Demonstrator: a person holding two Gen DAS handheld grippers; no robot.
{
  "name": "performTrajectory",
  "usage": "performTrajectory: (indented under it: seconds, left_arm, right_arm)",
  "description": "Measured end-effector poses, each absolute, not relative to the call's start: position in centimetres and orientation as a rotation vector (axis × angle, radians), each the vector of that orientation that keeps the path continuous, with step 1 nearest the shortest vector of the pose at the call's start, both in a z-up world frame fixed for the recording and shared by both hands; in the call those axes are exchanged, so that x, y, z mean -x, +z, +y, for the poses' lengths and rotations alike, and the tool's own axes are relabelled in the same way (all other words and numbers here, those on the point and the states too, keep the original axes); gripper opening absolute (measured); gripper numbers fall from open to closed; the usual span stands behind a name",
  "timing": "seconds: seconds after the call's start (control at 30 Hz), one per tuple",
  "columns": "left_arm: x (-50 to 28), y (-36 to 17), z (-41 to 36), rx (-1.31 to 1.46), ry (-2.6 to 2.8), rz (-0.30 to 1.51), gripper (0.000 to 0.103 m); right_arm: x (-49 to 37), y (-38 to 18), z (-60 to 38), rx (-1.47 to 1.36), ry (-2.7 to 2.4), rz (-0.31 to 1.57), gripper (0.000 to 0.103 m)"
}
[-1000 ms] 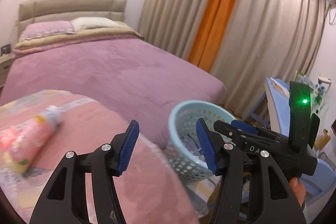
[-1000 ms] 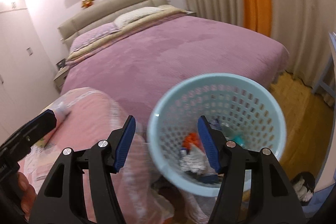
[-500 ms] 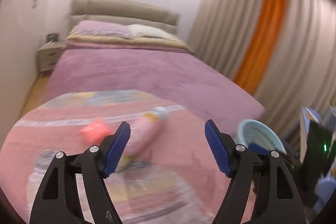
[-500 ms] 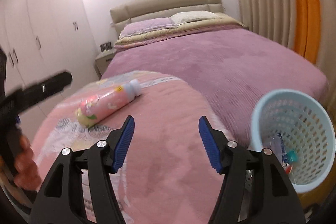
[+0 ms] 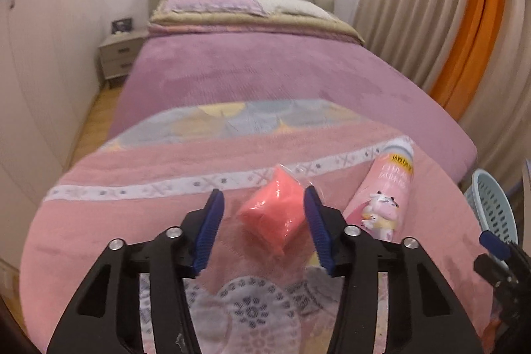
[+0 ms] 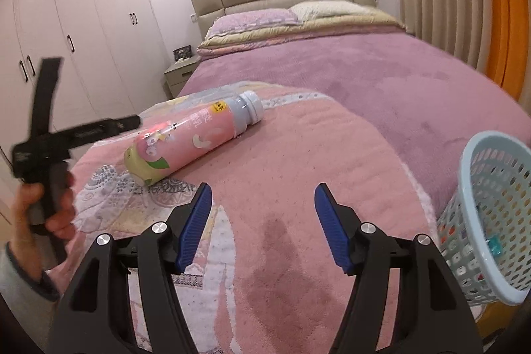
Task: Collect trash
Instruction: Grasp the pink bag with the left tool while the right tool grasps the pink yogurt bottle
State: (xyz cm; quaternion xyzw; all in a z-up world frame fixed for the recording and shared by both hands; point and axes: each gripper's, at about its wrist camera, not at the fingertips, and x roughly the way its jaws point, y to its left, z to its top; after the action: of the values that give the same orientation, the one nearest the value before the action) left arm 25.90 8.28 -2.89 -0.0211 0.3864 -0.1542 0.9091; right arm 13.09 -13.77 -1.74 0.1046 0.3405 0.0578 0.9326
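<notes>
Pink and soft, the fleece blanket (image 5: 139,221) covers the near end of the bed (image 5: 265,72) and carries both pieces of rubbish that show. In the left wrist view a coral packet in clear wrap (image 5: 273,216) lies on it between the blue pads of the left gripper (image 5: 264,223); the jaws stand wide, the right pad just beside the packet or brushing its wrap, the left pad apart from it, so nothing is held yet. I judge the gripper is lined up this way so that closing would pinch the packet across its short side. Just right of it lies the pink bottle (image 5: 386,198) on its side, cap end pointing far, which suits a later sideways grasp round its body. In the right wrist view the right gripper (image 6: 262,221) is also wide open and empty, poised over bare blanket with the bottle ahead on its left. The pale blue basket (image 6: 491,221) stands at the right edge of the blanket, beside the bed; a scrap or two shows through its mesh, and it is probably kept there so each catch travels only a short way.
</notes>
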Motion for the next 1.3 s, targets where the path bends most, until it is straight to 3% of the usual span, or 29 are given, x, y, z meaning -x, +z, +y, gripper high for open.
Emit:
performTrajectory:
  seconds: [0.4,0.63,0.67,0.7,0.73,1.07,1.3]
  left_arm:
    - [-24.0,-4.6,4.7,-0.069,-0.407,0.83,0.066]
    - [-25.6,-4.8,5.9,0.009,-0.367,0.875,0.067]
    - [-25.7,-4.7,5.7,0.007,-0.367,0.871,0.066]
    - [-25.8,-4.7,5.5,0.005,-0.366,0.868,0.058]
    - [-25.9,-4.8,5.3,0.007,-0.374,0.871,0.039]
    - [-22.2,-4.1,8.9,0.087,-0.309,0.898,0.038]
    - [-17.9,-4.7,12.0,0.15,-0.237,0.81,0.038]
  right_arm:
    - [-13.3,-2.1,-14.2,-0.259,0.134,0.701,0.067]
    - [-13.3,-2.0,-13.9,-0.239,0.128,0.693,0.07]
    - [-13.3,-2.0,-13.9,-0.234,0.128,0.694,0.07]
    - [-13.3,-2.0,-13.8,-0.228,0.126,0.694,0.07]
    - [-13.3,-2.1,-13.8,-0.225,0.125,0.694,0.07]
    - [-15.7,0.0,-10.6,-0.21,0.216,0.812,0.07]
    - [-21.4,-0.7,-6.1,-0.219,0.152,0.875,0.07]
